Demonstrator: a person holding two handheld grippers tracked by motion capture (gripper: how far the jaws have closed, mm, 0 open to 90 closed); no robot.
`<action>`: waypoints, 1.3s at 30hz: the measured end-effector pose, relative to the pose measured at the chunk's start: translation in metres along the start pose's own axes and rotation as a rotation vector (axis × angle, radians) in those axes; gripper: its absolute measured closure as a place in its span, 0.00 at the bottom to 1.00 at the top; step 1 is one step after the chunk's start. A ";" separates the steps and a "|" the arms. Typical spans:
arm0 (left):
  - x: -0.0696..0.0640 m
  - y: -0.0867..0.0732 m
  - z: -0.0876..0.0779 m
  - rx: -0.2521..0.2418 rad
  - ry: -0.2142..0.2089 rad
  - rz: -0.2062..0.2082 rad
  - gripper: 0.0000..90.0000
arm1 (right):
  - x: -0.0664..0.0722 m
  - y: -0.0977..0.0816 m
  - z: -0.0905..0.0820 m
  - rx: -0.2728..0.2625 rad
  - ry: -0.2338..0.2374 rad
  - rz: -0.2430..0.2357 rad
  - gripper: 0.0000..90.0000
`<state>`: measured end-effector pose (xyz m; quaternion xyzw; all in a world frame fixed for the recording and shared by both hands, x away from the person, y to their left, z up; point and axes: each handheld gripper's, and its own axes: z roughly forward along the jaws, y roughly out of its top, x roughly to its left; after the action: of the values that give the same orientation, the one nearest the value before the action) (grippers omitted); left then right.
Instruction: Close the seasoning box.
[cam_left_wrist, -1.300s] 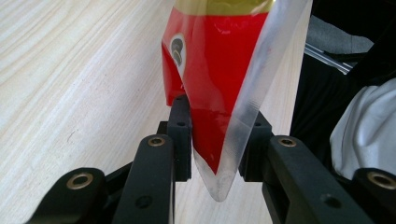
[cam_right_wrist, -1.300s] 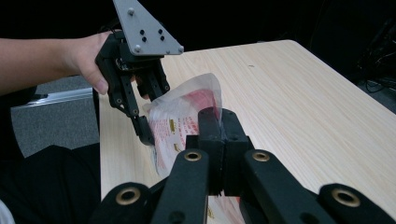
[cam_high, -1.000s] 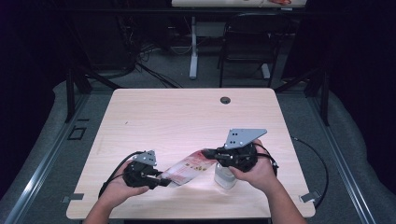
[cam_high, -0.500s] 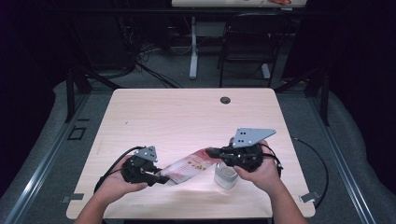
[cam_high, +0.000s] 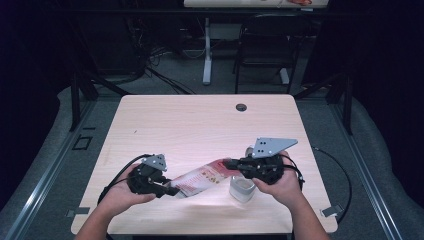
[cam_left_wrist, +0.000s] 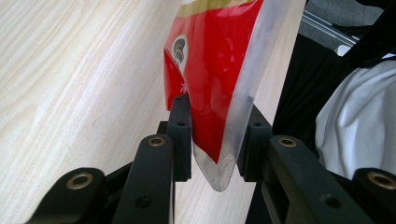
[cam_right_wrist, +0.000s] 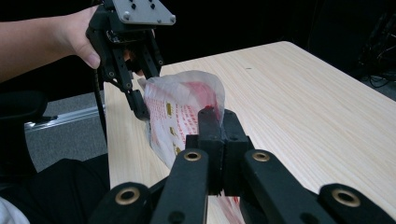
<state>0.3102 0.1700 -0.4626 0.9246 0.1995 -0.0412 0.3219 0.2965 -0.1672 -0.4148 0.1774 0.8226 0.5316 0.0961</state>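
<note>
Item: snack bag (cam_high: 202, 177), lower centre. Light, soft, slippery film. Your left gripper (cam_high: 167, 189) and right gripper (cam_high: 227, 163) each pinch an end seam; hold there.

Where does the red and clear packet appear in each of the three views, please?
High view: red and clear packet low centre, stretched between both tongs.
Left gripper view: upper centre, its corner between the jaws.
Right gripper view: centre-left, beyond the shut jaws.
Shared landmark: the wooden table.

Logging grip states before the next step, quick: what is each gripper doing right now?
Left gripper: jaws around the red snack bag's clear edge; pad contact cannot be told.
Right gripper: shut on the bag's other end.
</note>
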 end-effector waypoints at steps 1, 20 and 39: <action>0.000 0.000 -0.001 0.001 -0.001 0.000 0.79 | -0.001 0.000 0.000 0.002 0.001 0.002 1.00; 0.000 0.007 -0.012 -0.021 0.012 0.005 0.79 | -0.006 -0.006 -0.006 -0.001 -0.006 0.041 1.00; 0.000 0.015 -0.020 -0.034 0.025 0.012 0.80 | -0.011 -0.010 -0.010 -0.007 -0.007 0.059 1.00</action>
<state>0.3149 0.1719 -0.4382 0.9206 0.1986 -0.0242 0.3355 0.3010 -0.1840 -0.4199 0.2033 0.8147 0.5366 0.0840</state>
